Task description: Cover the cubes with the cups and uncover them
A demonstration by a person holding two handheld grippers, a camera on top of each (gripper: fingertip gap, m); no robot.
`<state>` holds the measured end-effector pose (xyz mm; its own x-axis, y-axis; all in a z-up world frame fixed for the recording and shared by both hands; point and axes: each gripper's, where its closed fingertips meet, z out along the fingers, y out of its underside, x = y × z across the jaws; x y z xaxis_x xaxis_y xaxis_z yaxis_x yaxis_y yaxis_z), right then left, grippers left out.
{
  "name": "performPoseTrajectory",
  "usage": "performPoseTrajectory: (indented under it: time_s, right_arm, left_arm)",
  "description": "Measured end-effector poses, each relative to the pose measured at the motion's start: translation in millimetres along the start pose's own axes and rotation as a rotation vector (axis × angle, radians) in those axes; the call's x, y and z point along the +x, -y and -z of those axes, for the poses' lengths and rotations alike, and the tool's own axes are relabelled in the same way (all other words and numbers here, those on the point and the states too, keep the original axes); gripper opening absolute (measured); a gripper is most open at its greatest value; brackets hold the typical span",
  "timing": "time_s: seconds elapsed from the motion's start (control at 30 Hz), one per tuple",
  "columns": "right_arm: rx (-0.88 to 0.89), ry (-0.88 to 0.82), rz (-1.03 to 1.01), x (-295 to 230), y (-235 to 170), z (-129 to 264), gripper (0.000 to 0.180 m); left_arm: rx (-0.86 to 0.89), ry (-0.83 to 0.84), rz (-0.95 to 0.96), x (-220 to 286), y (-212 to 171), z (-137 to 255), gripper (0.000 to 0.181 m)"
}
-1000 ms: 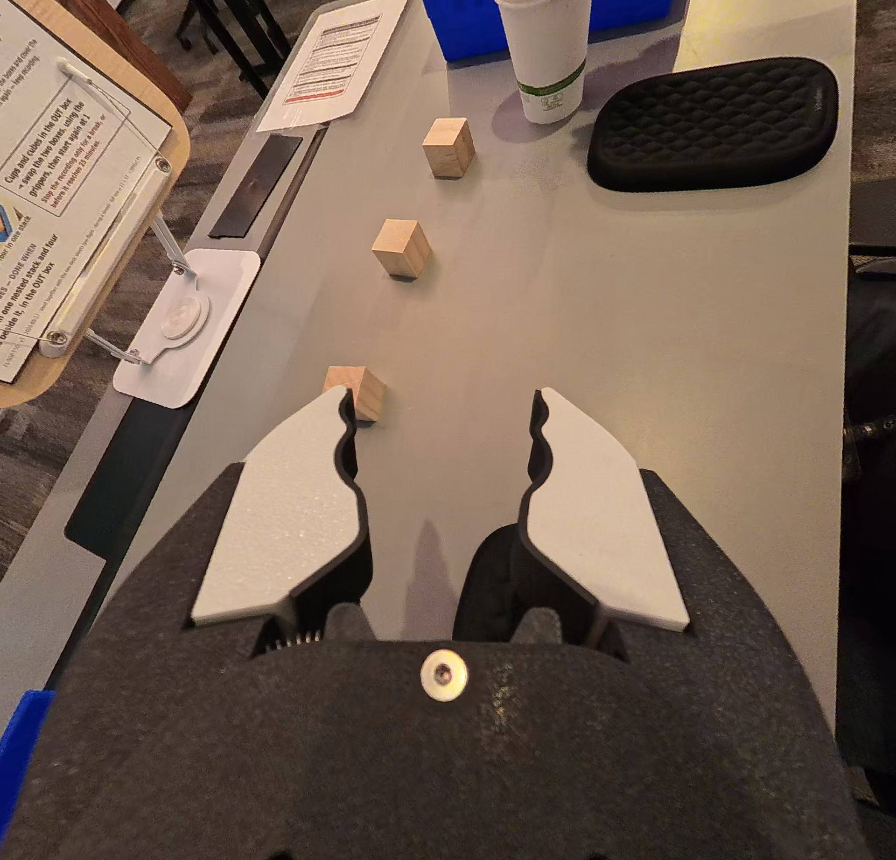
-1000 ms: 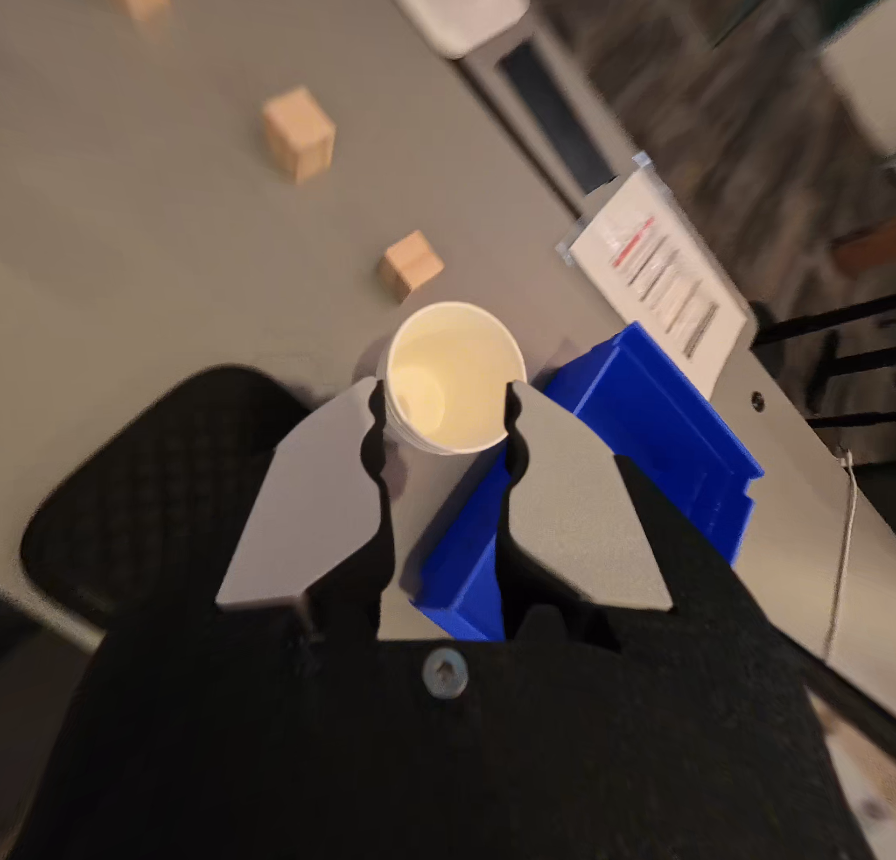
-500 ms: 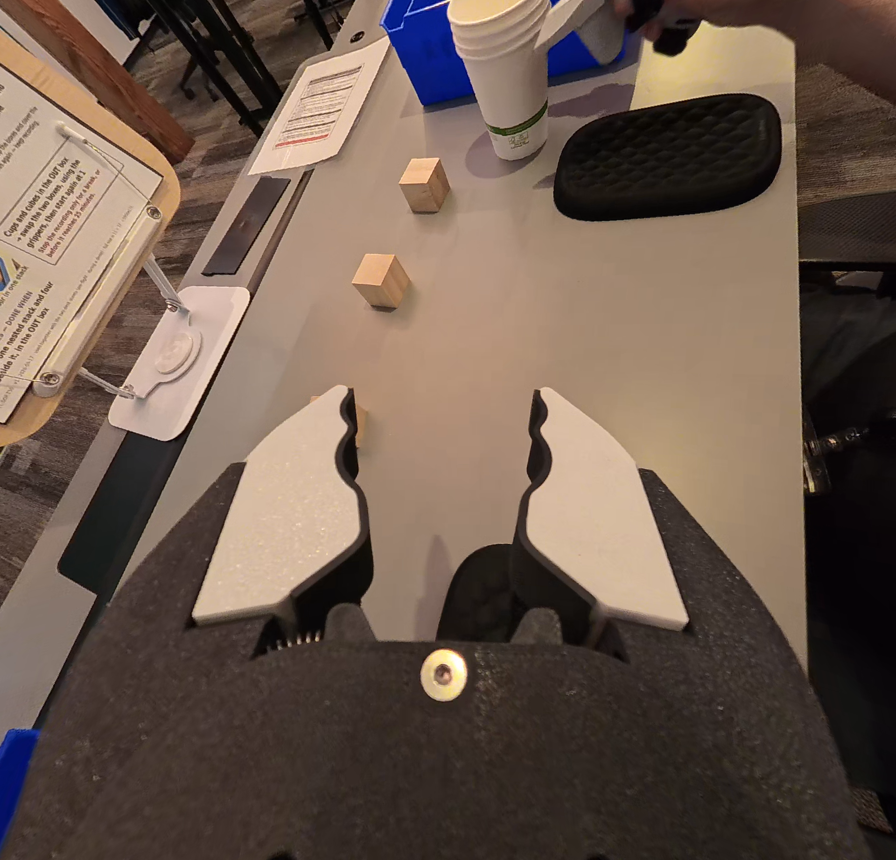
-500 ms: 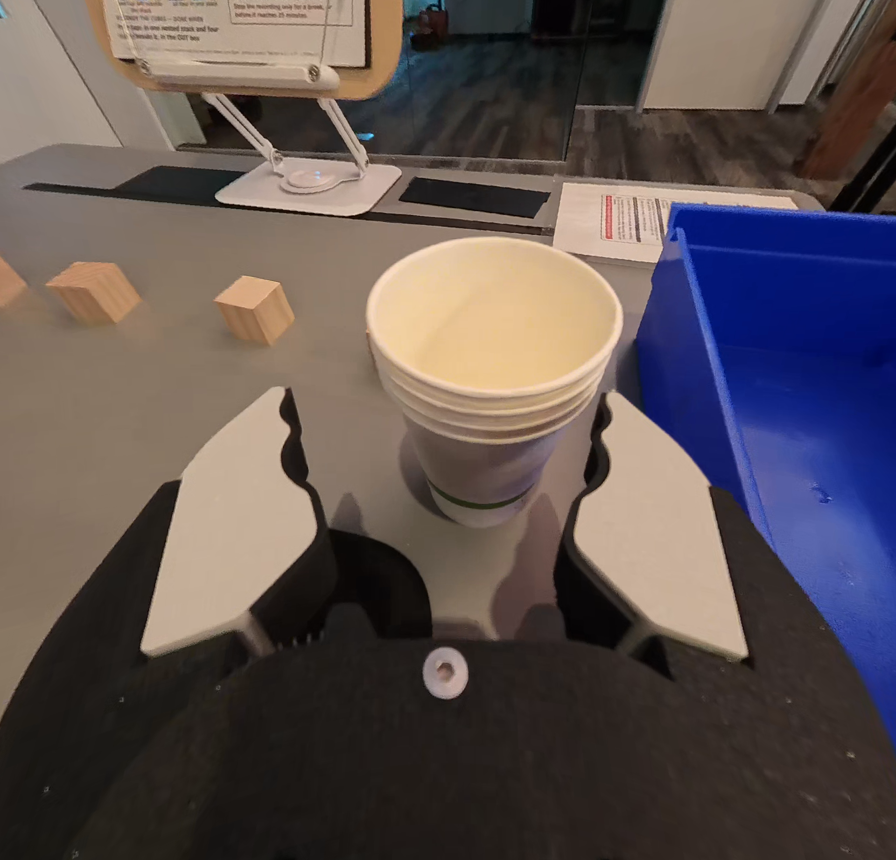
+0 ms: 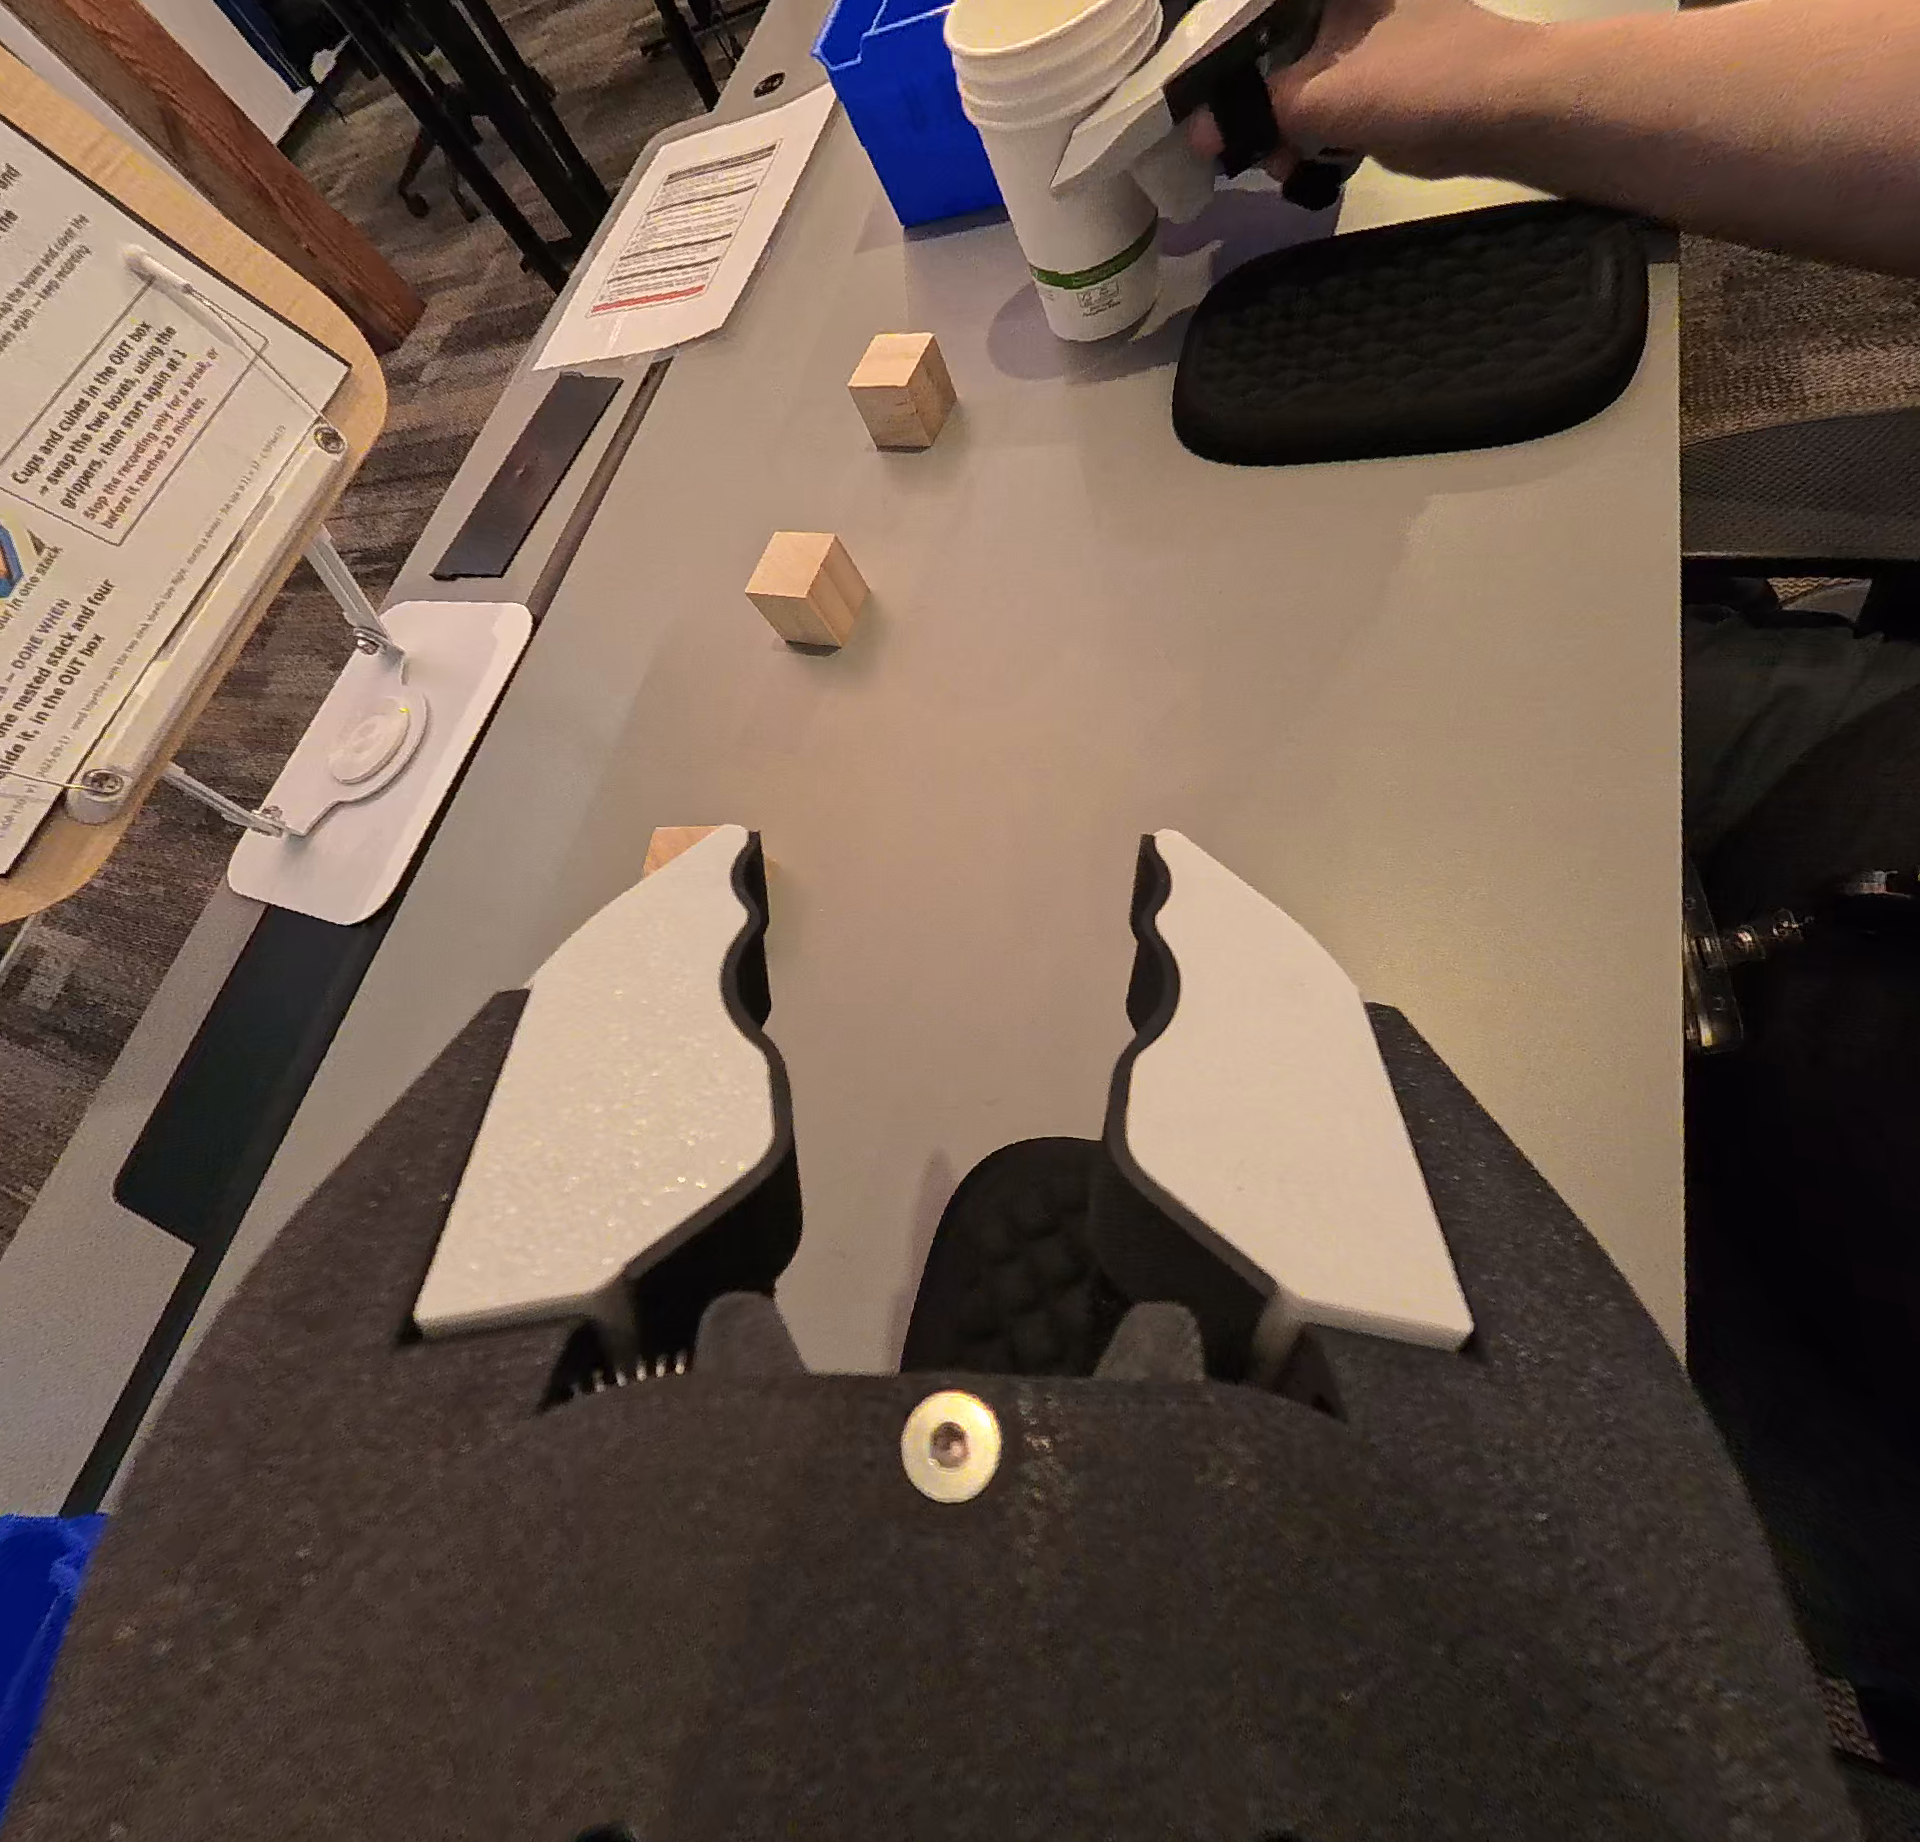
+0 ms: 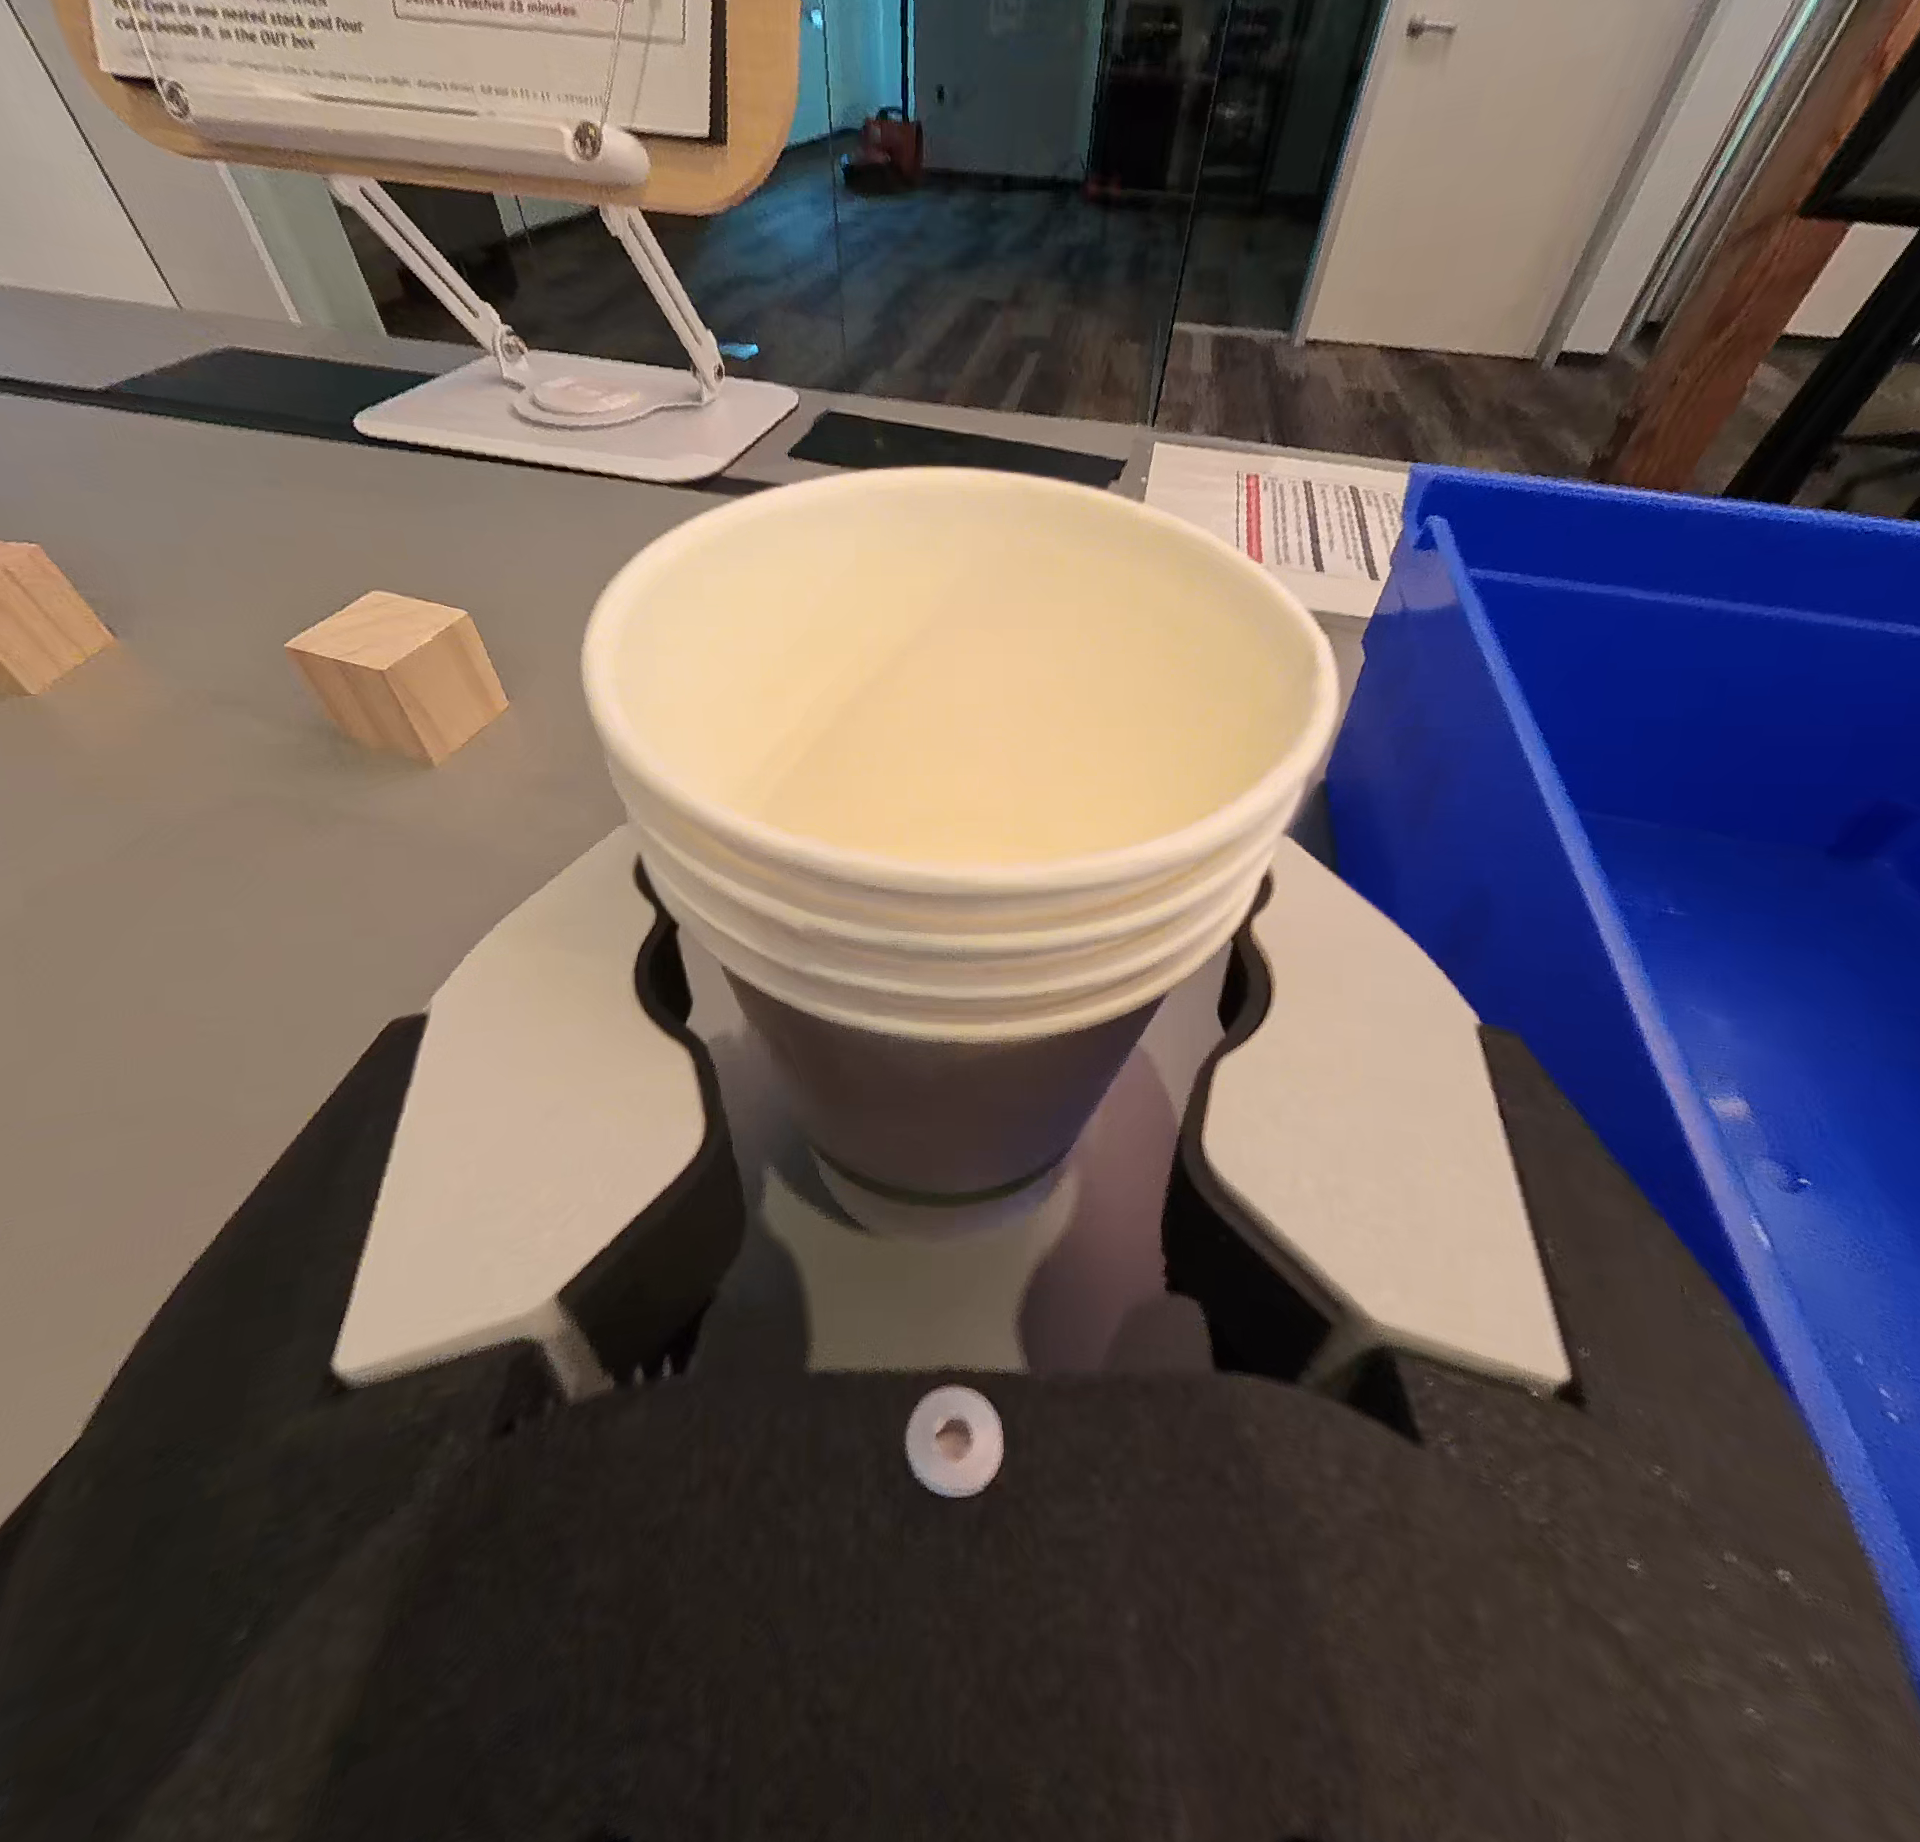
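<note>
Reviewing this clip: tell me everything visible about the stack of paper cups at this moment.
The stack of paper cups is several white cups nested together, rolled rims layered at the top, openings up, cream inside and empty. The outermost cup bears a green band with print near its base. It stands upright on the grey table, between the blue bin and the black pad. The right gripper brackets it below the rims, fingers on either side; whether they press it is unclear.

Each claw (image 5: 945,857) has pale grey wavy-edged fingers (image 5: 623,1096), a black body, one silver screw (image 5: 951,1449)
</note>
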<state>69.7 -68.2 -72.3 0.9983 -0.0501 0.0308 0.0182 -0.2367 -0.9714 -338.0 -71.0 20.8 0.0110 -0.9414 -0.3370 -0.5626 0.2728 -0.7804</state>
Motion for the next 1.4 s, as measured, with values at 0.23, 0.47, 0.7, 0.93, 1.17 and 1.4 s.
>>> performPoseTrajectory:
  time_s: [0.23, 0.47, 0.7, 0.93, 1.17, 1.4]
  right_arm:
    - [0.017, 0.052, -0.015, -1.6, -3.6, -6.6, 0.102]
    - [0.021, 0.107, -0.035, -4.4, -5.7, -8.6, 0.095]
    - [0.029, 0.135, -0.028, -9.1, -4.2, -5.8, 0.095]
    - [0.065, 0.165, -0.015, -14.9, 5.0, -0.3, 0.094]
    - [0.105, 0.183, 0.019, -18.2, 35.4, 15.0, 0.095]
    - [0.217, 0.189, 0.066, 2.0, 129.4, 56.2, 0.094]
  left_arm:
    - [-0.007, -0.014, -0.004, 3.8, -1.3, -3.3, 0.067]
    - [-0.002, -0.010, -0.002, 4.6, 0.1, -1.3, 0.067]
    - [0.001, -0.013, -0.004, 8.0, 0.9, -0.4, 0.066]
    - [0.004, -0.016, -0.004, 10.5, 0.4, 0.4, 0.067]
    - [0.008, -0.014, -0.005, 11.5, 1.2, 2.3, 0.066]
    - [0.003, -0.009, 0.001, 10.8, 0.7, 1.4, 0.066]
